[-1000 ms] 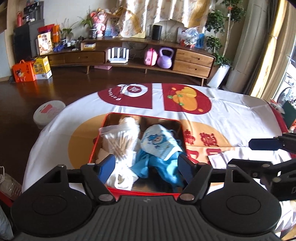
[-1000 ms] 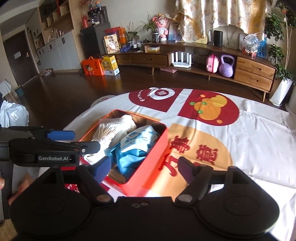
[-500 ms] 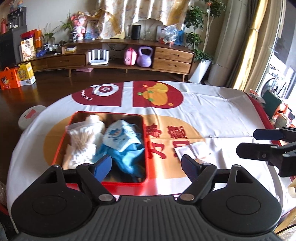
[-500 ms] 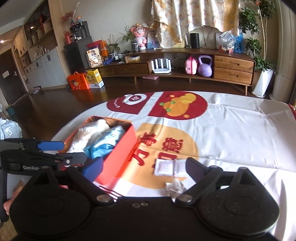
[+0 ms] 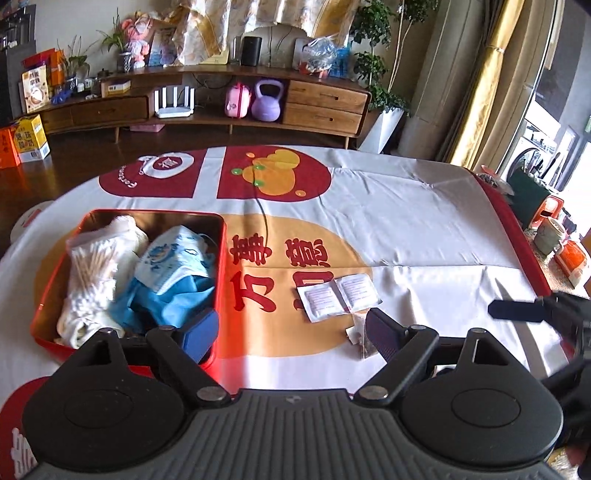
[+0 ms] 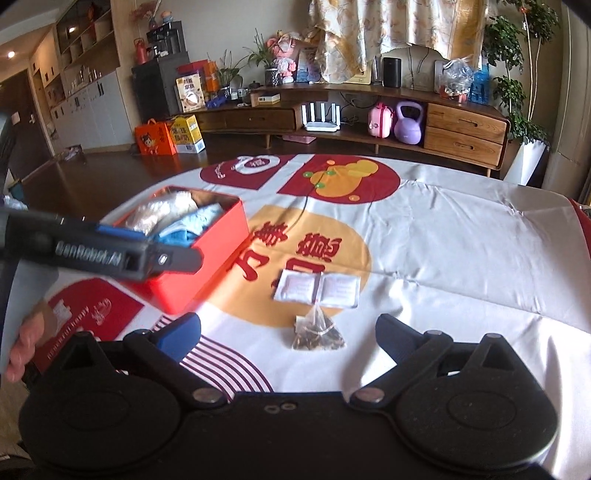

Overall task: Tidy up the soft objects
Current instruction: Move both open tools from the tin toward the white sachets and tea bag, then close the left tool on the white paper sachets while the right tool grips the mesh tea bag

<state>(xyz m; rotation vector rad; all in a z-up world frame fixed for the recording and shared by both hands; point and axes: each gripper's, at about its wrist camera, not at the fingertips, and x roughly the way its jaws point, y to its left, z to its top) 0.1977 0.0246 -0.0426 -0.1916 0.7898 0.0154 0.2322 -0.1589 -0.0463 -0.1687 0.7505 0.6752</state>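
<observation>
Home living rm. Ahead of the grippers: wood TV cabinet [image 6: 369, 110] w/ router [image 6: 320, 117], kettlebell [image 6: 408, 122], plants [image 6: 513, 74], curtains [image 6: 373, 33].

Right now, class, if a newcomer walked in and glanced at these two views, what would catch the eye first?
Probably the red tin on the left of the tablecloth, stuffed with a cotton swab bag and blue cloth. Next, two white sachets lie beside it, with a tea bag just ahead of the open right gripper.

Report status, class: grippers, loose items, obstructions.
Left gripper open, empty. Right gripper open, tea bag between its fingers, ungrasped. Twin sachets beside red tin. Nothing blocking.
</observation>
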